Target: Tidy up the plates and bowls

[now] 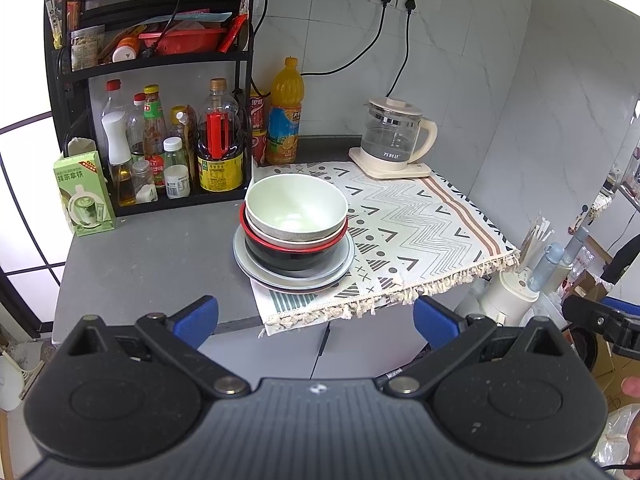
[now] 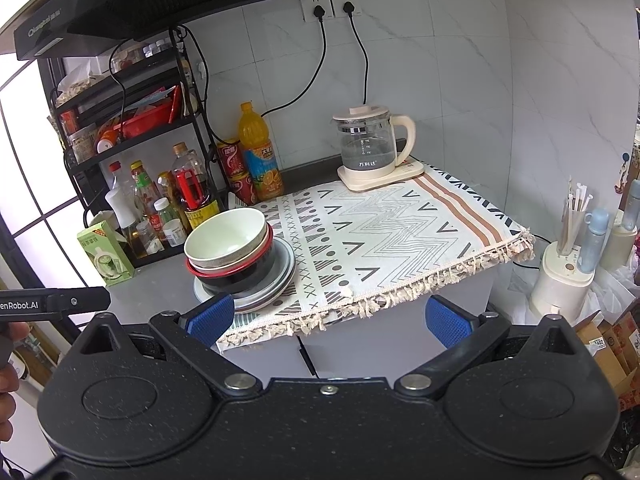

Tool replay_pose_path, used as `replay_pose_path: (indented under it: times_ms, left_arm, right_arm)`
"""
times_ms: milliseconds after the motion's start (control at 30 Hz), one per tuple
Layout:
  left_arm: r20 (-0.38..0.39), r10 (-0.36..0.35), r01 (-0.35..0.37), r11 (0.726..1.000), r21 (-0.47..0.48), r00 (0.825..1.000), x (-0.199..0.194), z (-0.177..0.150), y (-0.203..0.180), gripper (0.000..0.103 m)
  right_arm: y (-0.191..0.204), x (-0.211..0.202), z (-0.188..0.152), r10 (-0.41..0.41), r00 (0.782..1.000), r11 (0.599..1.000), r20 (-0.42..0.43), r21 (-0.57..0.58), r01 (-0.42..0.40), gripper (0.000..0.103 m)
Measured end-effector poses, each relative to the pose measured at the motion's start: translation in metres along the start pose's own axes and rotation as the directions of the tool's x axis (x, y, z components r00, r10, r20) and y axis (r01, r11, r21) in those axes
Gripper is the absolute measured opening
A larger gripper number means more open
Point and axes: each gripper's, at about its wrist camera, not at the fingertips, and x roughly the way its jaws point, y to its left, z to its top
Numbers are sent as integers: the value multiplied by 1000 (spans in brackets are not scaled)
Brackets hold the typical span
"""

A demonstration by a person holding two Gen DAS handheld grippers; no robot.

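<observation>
The crockery already stands in one pile, so the sorting looks essentially finished (or not yet begun, if the pile is to be split). A pale green bowl (image 1: 296, 204) nests in a speckled grey bowl (image 1: 280, 236), that in a red-rimmed black bowl (image 1: 294, 258), all on stacked grey plates (image 1: 340, 268) straddling the patterned cloth (image 1: 420, 216) and grey surface (image 1: 152, 248). The top bowl is empty. Left gripper (image 1: 316, 318) and right gripper (image 2: 330, 318) hang back, fingers spread, gripping nothing.

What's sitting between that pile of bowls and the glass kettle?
Only bare patterned cloth lies between the bowls and the kettle; both views show it.
</observation>
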Motion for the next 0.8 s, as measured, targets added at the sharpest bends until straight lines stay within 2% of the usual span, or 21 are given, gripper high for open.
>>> replay_pose_path:
  times_ms: [800]
  left_arm:
    - [1,6,-6,1000,-1,1000,-1,-3,0,103]
  right_arm:
    - [0,-2,2,3,1000,1000,2,-16,-3,103]
